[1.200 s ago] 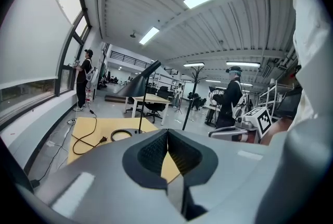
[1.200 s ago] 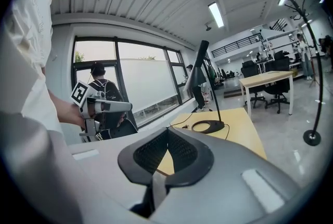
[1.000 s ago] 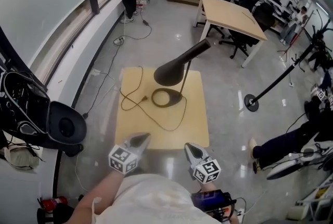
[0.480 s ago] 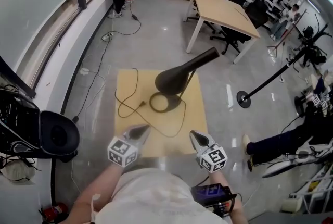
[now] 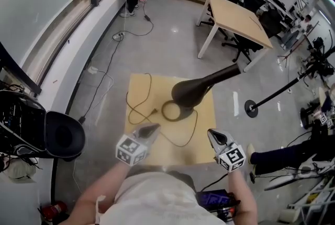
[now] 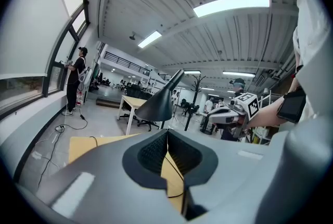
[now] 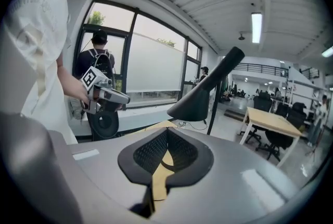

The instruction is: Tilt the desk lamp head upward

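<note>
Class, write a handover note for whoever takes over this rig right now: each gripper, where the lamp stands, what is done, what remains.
Left gripper: shut, empty, short of the lamp.
Right gripper: shut, empty, also clear of it.
Desk lamp: stands on the low wooden table, shade opening facing down.
Done: nothing yet; lamp untouched.
Left: reach the shade and tilt it upward.

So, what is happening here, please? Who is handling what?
A person stands at a low, light wooden table and holds a two-jaw gripper in each hand. On the table stands a black desk lamp with a cone-shaped head, and its thin black cord lies in loops beside it. The left gripper and the right gripper are both shut and empty. They hover above the table's near edge, short of the lamp. Neither touches it yet.
</note>
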### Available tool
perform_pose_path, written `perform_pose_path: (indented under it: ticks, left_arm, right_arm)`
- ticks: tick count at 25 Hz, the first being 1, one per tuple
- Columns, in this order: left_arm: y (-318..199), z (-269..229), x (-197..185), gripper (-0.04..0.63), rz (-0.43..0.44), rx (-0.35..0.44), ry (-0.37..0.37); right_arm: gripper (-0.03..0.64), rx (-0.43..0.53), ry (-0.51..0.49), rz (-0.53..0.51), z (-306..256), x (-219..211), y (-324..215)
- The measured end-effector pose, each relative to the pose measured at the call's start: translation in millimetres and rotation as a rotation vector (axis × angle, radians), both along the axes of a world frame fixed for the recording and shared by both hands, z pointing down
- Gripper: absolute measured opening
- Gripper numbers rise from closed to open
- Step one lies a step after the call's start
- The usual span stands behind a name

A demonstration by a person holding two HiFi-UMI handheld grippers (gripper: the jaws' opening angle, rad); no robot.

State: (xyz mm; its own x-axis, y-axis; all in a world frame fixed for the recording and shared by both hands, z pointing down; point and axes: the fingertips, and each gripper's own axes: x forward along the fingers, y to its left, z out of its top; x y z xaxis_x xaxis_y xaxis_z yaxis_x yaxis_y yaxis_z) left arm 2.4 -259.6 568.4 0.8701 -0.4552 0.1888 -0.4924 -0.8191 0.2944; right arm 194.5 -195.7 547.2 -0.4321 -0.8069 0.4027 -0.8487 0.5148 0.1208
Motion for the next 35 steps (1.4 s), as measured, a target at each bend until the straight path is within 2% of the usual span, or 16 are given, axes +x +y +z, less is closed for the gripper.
perform_pose_path:
  ticks: [6,12,16,18,22,25,29,32,35]
  left_arm:
    - [-26,-10,5,0.003,-0.018,0.012,-0.003]
    - [-40,-23,23,0.003,-0.064,0.025,0.013]
    - [-49,-31,33,0.003,-0.076,0.035,0.022]
    - [-52,-32,37,0.003,-0.075,0.035,0.018]
    - [-53,-34,50,0.005,-0.066,0.049,0.016]
    - [-55,-30,64,0.031,-0.052,0.057,0.0]
    - [-58,-19,77,0.065,-0.041,0.042,-0.032]
    - [-58,-11,76,0.069,-0.06,0.019,-0.043]
    - [-65,-5,73,0.069,-0.087,-0.004,-0.041]
  right_arm:
    - [0.014,0.102,0.22,-0.109,-58,13,-49]
    - [0.037,0.237,0.537,-0.228,-136,25,-96]
    - [0.06,0.248,0.749,-0.322,-160,25,-121]
    - [0.074,0.23,0.83,-0.376,-162,24,-132]
    - [0.158,0.173,1.006,-0.499,-159,27,-144]
    - [0.221,0.116,1.199,-0.573,-155,37,-155]
    - [0.269,0.003,1.499,-0.641,-143,56,-173]
    - [0.339,-0.097,1.634,-0.676,-127,66,-179]
    - [0.339,-0.133,1.736,-0.669,-120,76,-188]
